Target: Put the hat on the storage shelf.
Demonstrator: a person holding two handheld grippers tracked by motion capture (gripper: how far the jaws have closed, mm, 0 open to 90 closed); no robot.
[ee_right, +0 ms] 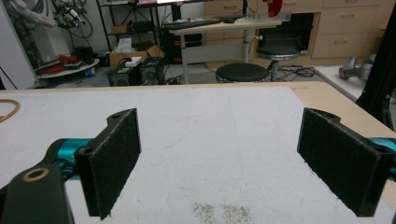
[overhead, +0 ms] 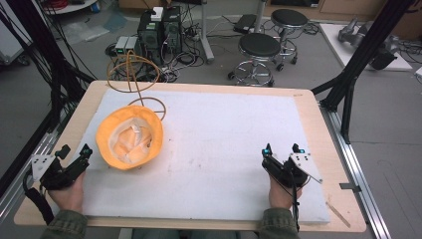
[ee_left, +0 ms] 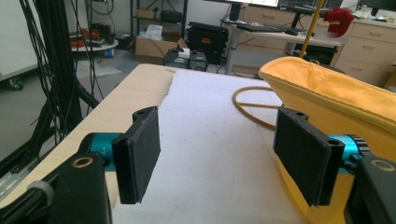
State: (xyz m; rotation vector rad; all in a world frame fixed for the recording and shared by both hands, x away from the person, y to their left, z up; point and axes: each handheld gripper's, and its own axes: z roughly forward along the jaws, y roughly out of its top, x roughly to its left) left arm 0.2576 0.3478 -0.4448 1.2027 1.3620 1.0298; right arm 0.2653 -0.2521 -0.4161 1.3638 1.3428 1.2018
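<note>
In the left gripper view the yellow hat [ee_left: 336,91] runs off the right edge, and its near side hides behind a black jaw pad [ee_left: 303,156].

Olive-green sleeves covered both forearms. The left gripper [overhead: 73,155] and right gripper [overhead: 282,150] were black, with teal collars, brass-ringed screw holes, felt-faced rectangular fingers [ee_left: 138,154], grey three-cornered plates and black cables.

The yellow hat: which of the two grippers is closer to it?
The left. The left gripper sits just beside the yellow hat's brim, jaws open, not touching. The right gripper is far across the white mat, also open.
</note>
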